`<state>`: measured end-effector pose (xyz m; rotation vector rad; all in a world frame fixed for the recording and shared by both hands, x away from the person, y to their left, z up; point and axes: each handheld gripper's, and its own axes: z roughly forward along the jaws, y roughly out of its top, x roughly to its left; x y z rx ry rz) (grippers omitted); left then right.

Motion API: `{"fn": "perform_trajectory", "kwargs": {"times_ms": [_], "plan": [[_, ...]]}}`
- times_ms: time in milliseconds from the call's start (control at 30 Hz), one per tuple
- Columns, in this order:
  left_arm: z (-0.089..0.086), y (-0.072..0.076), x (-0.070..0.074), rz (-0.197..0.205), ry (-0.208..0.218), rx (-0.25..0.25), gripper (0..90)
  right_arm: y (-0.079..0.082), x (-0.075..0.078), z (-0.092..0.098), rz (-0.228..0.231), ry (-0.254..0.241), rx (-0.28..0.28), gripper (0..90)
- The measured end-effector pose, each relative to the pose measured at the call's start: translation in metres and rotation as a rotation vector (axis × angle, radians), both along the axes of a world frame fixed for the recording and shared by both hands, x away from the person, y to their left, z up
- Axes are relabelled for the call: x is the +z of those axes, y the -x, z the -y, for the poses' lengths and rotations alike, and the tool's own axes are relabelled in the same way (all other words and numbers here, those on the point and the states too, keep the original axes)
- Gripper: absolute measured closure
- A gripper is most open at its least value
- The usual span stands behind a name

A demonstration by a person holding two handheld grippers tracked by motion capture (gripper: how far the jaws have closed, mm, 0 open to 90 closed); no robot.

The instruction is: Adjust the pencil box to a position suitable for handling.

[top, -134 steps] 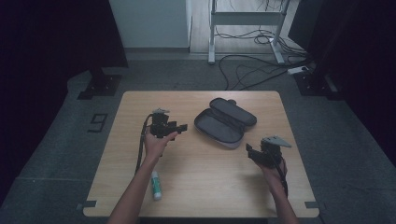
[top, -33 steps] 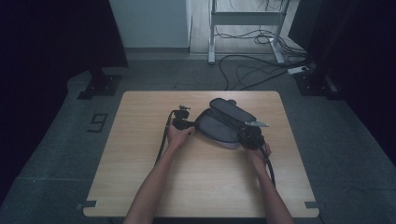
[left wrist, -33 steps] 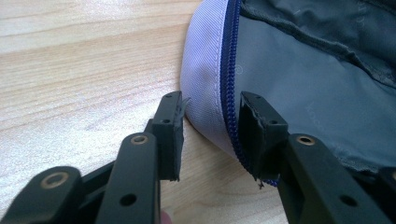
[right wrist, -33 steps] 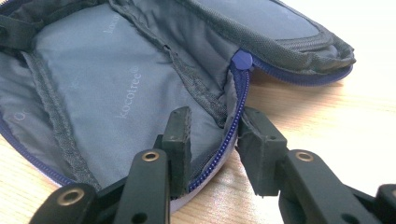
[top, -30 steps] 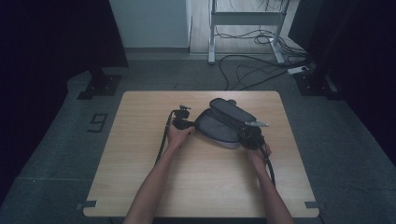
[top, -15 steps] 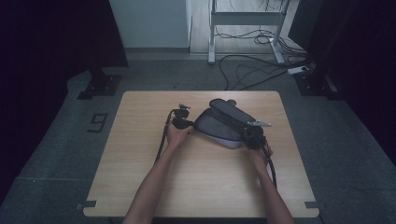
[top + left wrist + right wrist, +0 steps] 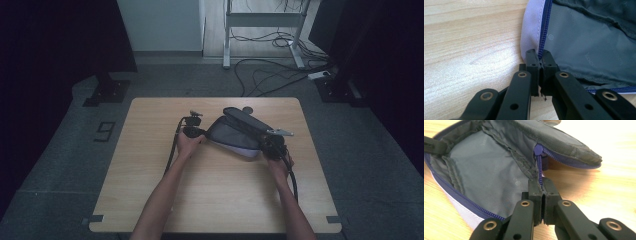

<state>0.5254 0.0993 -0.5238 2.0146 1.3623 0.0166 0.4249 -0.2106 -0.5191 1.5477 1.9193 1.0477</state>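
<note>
A grey zip pouch [image 7: 234,136] with a pale lilac side and a blue zipper lies unzipped in the middle of the wooden table [image 7: 150,180]. My left gripper [image 7: 202,133] is at its left end. In the left gripper view its jaws [image 7: 539,53] have just been closing and now pinch the zipper rim [image 7: 543,35]. My right gripper [image 7: 269,145] is at the pouch's right end, shut on the zipper edge [image 7: 540,171] just below the blue slider [image 7: 538,149]. The grey lining [image 7: 486,167] is exposed.
Bare tabletop lies in front of the pouch, between the person's forearms. The left gripper's black cable [image 7: 172,150] runs along the left forearm. A small round thing [image 7: 246,109] sits at the pouch's far end. Cables and a desk frame [image 7: 260,30] lie on the floor beyond.
Both hands have come in from the table's sides to the pouch's two ends. In the last second both grippers stayed at the rim and the pouch's opening shifted a little.
</note>
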Motion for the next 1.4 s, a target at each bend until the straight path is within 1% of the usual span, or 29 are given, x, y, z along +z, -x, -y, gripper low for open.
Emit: {"fn": "perform_trajectory", "kwargs": {"times_ms": [233, 300, 500, 733, 800, 1067, 1200, 1400], "plan": [[-0.002, 0.004, 0.007, 0.018, 0.01, -0.002, 87.1, 0.003, 0.004, -0.001, 0.02, 0.0, 0.006, 86.2], [-0.004, 0.005, 0.01, 0.021, 0.017, -0.005, 87.1, 0.005, 0.007, -0.001, 0.028, -0.012, 0.006, 86.2], [-0.008, 0.009, 0.015, 0.035, 0.028, -0.005, 87.0, 0.007, 0.009, -0.002, 0.036, -0.02, 0.008, 86.2], [-0.013, 0.013, 0.021, 0.039, 0.032, -0.002, 87.0, 0.011, 0.014, -0.006, 0.052, -0.022, 0.02, 86.2], [-0.015, 0.015, 0.023, 0.044, 0.034, -0.001, 87.1, 0.012, 0.015, -0.007, 0.057, -0.03, 0.02, 86.2], [-0.024, 0.024, 0.031, 0.06, 0.043, -0.005, 87.0, 0.017, 0.023, -0.015, 0.083, -0.025, 0.032, 86.4], [-0.033, 0.03, 0.038, 0.072, 0.056, -0.009, 87.0, 0.024, 0.029, -0.019, 0.106, -0.031, 0.047, 86.4], [-0.044, 0.039, 0.045, 0.084, 0.067, -0.005, 87.0, 0.032, 0.039, -0.029, 0.135, -0.025, 0.07, 86.4]]}}
